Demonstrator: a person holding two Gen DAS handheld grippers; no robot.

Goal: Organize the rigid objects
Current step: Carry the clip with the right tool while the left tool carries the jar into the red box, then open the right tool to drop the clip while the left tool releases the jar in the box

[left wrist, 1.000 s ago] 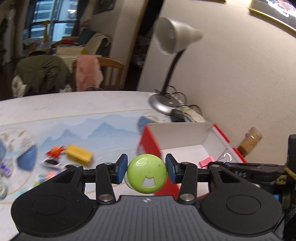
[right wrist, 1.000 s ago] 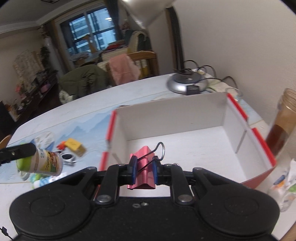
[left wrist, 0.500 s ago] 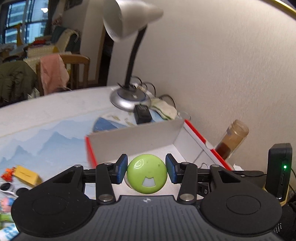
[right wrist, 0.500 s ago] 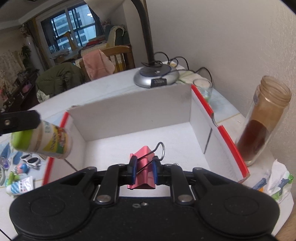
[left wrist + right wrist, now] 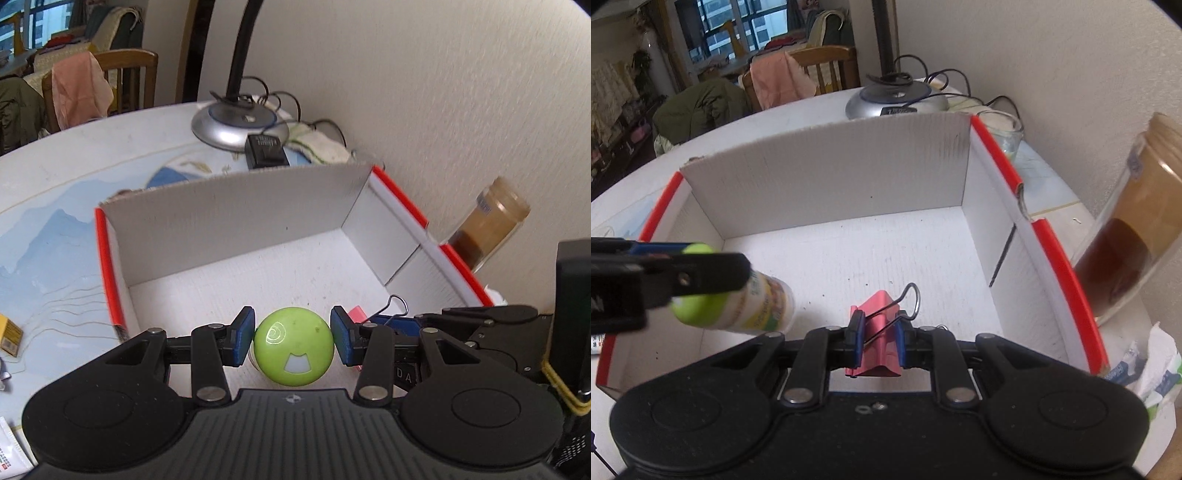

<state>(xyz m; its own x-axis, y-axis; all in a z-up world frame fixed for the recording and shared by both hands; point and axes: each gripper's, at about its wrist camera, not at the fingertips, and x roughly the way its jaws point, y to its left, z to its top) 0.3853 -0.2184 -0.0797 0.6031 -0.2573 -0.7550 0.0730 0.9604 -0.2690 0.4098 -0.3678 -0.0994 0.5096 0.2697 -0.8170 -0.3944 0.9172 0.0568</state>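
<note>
Bottle: I have a small green-capped bottle clamped by its cap between the blue pads of my left hand-held gripper; from the right wrist view its printed white body hangs tilted above the box floor, near the left wall.
Binder clip: I see a pink binder clip pinched between the fingers of my right hand-held gripper, its wire handle standing up, over the near part of the box floor.
Right hand-held gripper from the left: its black body sits just beside my left one, with the clip's pink edge and wire loop showing past my right pad.
Box: a white cardboard box with red rims lies open on the worktop under both tools; I cannot tell whether the bottle touches the floor.
Left of box: a yellow block lies on the blue-printed mat, well apart from the box.
Right of box: a glass jar of brown contents stands just beside the right wall, with crumpled wrappers nearer me.
Behind box: a small drinking glass, a black adapter and a silver lamp base with cables.
Far: a wooden chair with pink cloth beyond the worktop.
</note>
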